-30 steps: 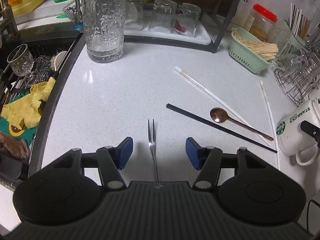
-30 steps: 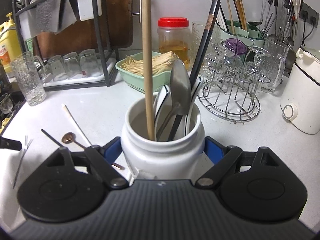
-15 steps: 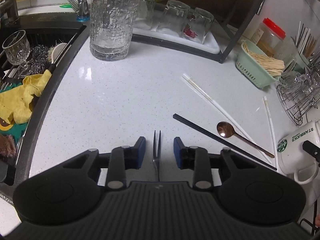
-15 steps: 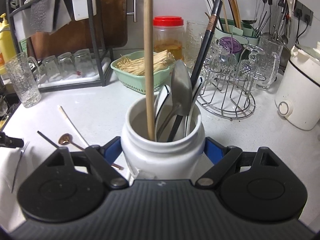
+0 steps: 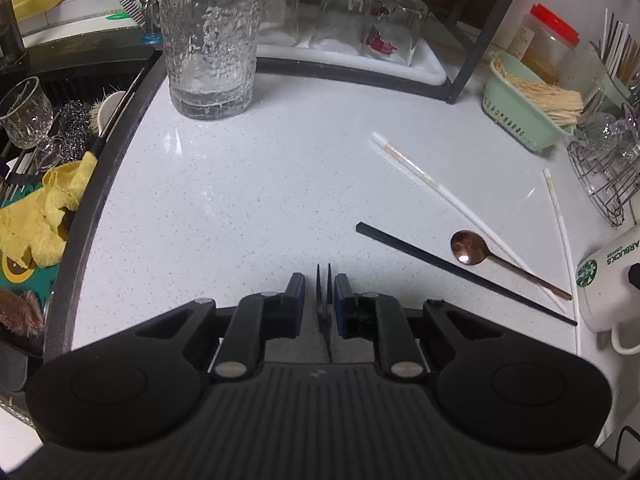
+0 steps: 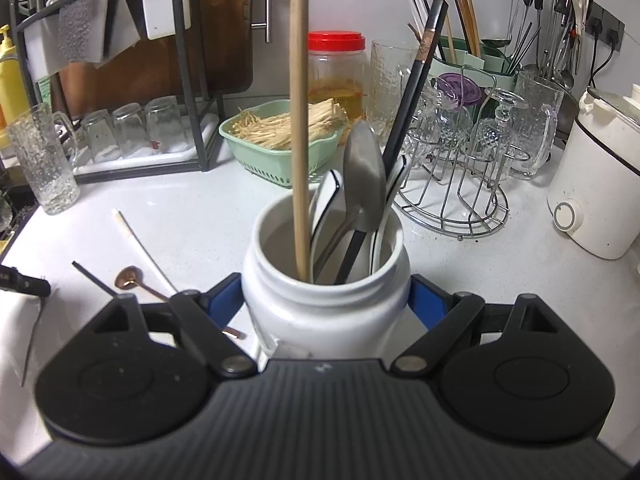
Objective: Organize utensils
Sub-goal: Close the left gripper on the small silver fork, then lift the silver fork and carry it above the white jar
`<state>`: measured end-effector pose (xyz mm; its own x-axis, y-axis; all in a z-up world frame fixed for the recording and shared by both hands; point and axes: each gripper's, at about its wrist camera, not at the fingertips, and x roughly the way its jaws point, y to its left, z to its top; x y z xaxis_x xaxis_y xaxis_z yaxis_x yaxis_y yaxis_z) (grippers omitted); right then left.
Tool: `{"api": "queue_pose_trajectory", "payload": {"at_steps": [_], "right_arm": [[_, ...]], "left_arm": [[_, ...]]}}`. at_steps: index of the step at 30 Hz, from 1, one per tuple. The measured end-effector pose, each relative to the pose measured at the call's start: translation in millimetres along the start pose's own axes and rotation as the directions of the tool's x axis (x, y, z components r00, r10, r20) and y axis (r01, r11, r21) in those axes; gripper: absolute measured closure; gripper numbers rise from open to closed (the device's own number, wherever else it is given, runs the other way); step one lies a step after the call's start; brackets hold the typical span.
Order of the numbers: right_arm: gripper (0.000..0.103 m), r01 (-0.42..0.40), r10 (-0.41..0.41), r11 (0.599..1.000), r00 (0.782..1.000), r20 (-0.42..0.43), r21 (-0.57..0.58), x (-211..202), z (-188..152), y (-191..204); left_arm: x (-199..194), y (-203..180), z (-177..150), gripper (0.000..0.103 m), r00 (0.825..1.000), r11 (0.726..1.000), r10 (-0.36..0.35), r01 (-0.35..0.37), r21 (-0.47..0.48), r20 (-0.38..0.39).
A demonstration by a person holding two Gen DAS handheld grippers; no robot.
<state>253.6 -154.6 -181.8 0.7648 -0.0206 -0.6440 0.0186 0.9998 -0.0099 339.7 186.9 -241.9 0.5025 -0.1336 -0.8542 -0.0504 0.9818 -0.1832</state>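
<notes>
The fork is flanked by the left gripper's closing jaws, while the white jar is clamped by the right gripper

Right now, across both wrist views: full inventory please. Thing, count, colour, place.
fork: 1, steel, on counter between left claw pads
black chopstick: 1, black, flat on counter right of fork
copper spoon: 1, copper, bowl beside black chopstick
white chopsticks: 2, white, flat on counter, apart
Starbucks mug: 1, white, holds a wooden stick, spoons, a chopstick
textured glass: 1, clear, by the sink
upturned glasses: 3, clear, on rack tray
green basket: 1, green, holds pale sticks
red-lid jar: 1, clear, behind basket
wire glass rack: 1, steel, right of mug
yellow cloth: 1, in sink
left claw: narrowed around fork, jaws just closing
right claw: clamped on mug
</notes>
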Motion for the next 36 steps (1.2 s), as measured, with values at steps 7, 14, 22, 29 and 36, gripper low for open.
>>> {"api": "queue_pose_trajectory", "payload": {"at_steps": [7, 14, 22, 29, 36], "right_arm": [[0.013, -0.003, 0.003, 1.0, 1.0, -0.005, -0.004, 1, 0, -1], [0.013, -0.009, 0.009, 1.0, 1.0, -0.019, -0.011, 0, 1, -1], [0.013, -0.015, 0.015, 1.0, 0.999, -0.033, -0.021, 0, 3, -2], [0.013, -0.023, 0.021, 0.999, 0.998, -0.06, -0.04, 2, 6, -2], [0.013, -0.043, 0.037, 0.997, 0.995, -0.095, -0.069, 2, 8, -1]], "left_arm": [[-1, 6, -1, 0.091, 1.0, 1.0, 0.021, -0.021, -0.023, 0.004], [0, 8, -1, 0.094, 0.999, 0.998, 0.026, -0.025, -0.05, 0.024], [-6, 6, 14, 0.094, 0.998, 0.999, 0.042, -0.044, 0.024, 0.046], [-26, -3, 23, 0.094, 0.996, 0.998, 0.05, -0.053, 0.045, 0.072], [-45, -23, 21, 0.095, 0.995, 0.998, 0.045, -0.048, 0.03, 0.084]]}}
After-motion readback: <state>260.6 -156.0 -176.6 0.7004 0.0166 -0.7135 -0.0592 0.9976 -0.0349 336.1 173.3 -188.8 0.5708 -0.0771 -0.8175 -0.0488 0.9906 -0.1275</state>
